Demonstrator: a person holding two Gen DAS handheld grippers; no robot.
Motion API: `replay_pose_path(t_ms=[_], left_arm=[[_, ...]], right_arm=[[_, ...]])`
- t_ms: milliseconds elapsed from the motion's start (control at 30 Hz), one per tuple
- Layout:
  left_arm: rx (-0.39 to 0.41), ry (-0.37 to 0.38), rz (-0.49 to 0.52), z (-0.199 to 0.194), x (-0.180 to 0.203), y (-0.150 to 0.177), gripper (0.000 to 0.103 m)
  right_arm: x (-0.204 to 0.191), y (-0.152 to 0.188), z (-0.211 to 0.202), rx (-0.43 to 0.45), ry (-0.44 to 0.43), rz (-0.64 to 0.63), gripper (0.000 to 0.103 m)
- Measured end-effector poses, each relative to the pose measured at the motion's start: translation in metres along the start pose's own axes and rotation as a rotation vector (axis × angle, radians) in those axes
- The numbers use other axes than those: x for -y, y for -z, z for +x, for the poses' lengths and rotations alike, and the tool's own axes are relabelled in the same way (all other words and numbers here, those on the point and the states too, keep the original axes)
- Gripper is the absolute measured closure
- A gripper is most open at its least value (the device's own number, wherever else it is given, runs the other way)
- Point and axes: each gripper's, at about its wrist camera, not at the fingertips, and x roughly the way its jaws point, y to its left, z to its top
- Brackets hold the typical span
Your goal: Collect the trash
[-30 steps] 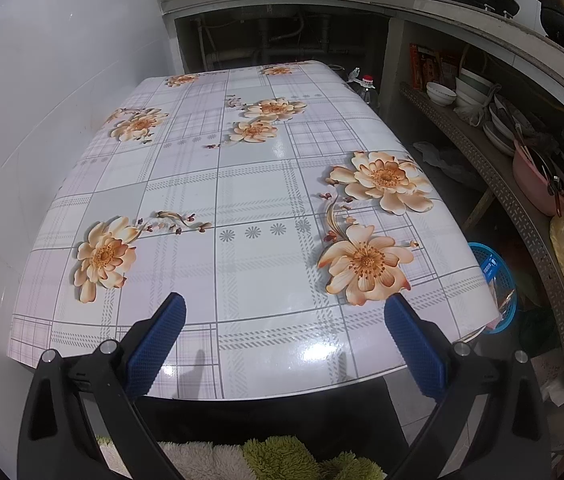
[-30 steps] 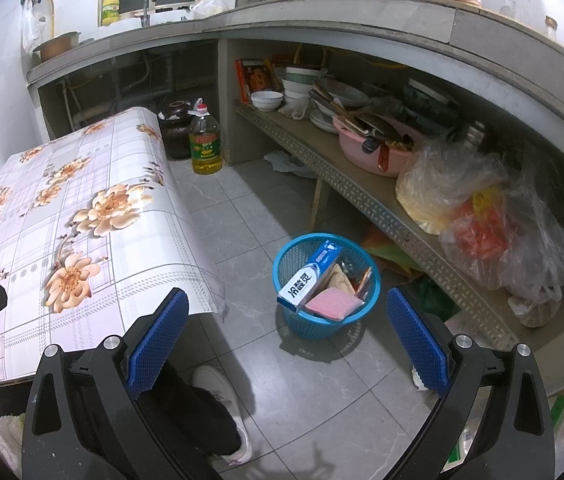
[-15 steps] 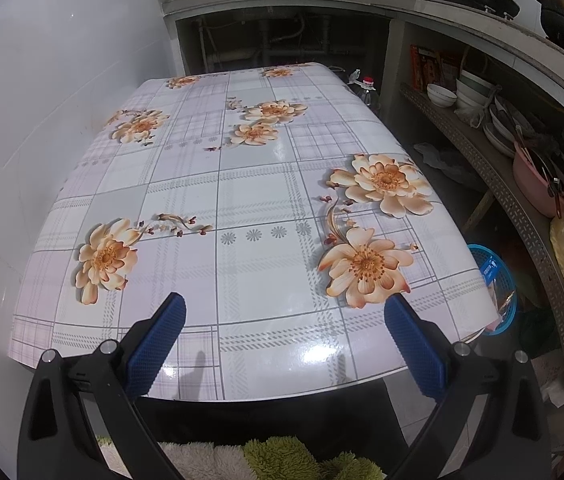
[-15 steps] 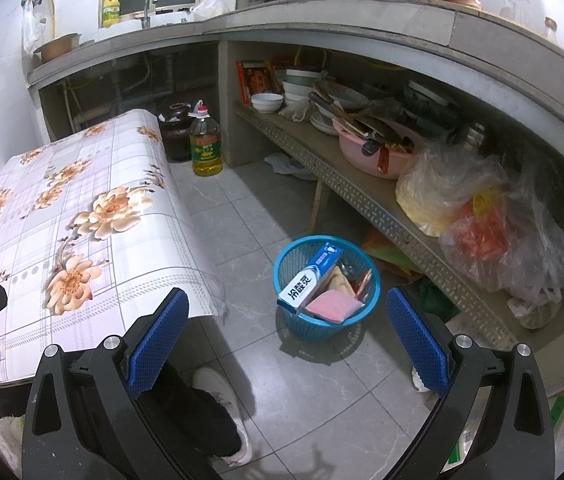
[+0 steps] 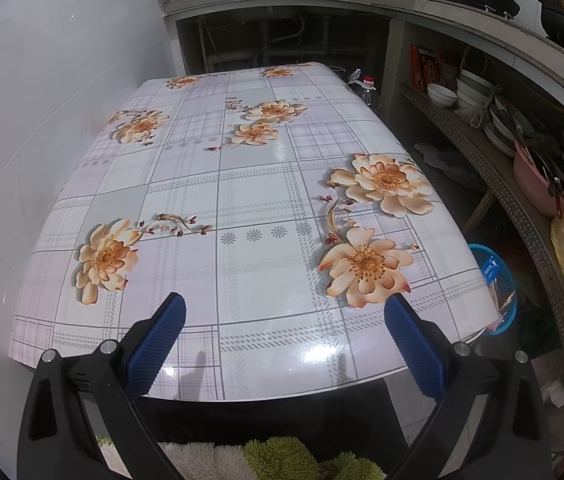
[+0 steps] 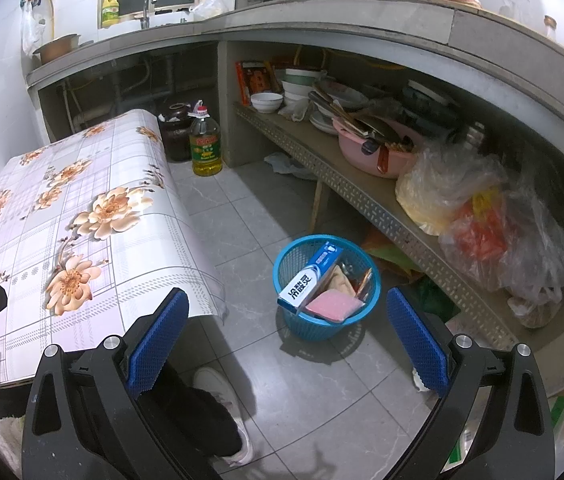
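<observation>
**Trash in the basket, both tools empty**

Your worktop [image 5: 242,184], under a glossy flower-print plaid cloth, lies bare beneath the left gripper [image 5: 282,340], whose blue padded fingers [image 5: 154,344] stand wide apart. Your right gripper [image 6: 286,344] hangs spread and empty over the grey tiled floor [image 6: 242,216], facing the round blue plastic mesh basket [image 6: 324,324] that holds a white-and-blue toothpaste box [image 6: 310,276] and a pink sponge [image 6: 332,306].

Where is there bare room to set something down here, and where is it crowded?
The whole flowered table top is bare. Floor tiles between the table and the blue basket are open. The lower shelf is packed with bowls, a pink basin and plastic bags.
</observation>
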Motion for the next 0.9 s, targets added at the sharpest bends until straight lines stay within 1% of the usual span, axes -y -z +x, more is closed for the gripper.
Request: replay_pose_path(t_ms=[700, 900], left_arm=[[-0.004, -0.002, 0.001, 0.0004, -0.0009, 0.0014, 0.006], [-0.018, 0.001, 0.003, 0.0028, -0.0011, 0.0030, 0.006]], right_arm=[[0.0002, -0.0002, 0.0005, -0.001, -0.002, 0.000, 0.008], [0.0004, -0.0004, 0.0005, -0.001, -0.002, 0.000, 0.008]])
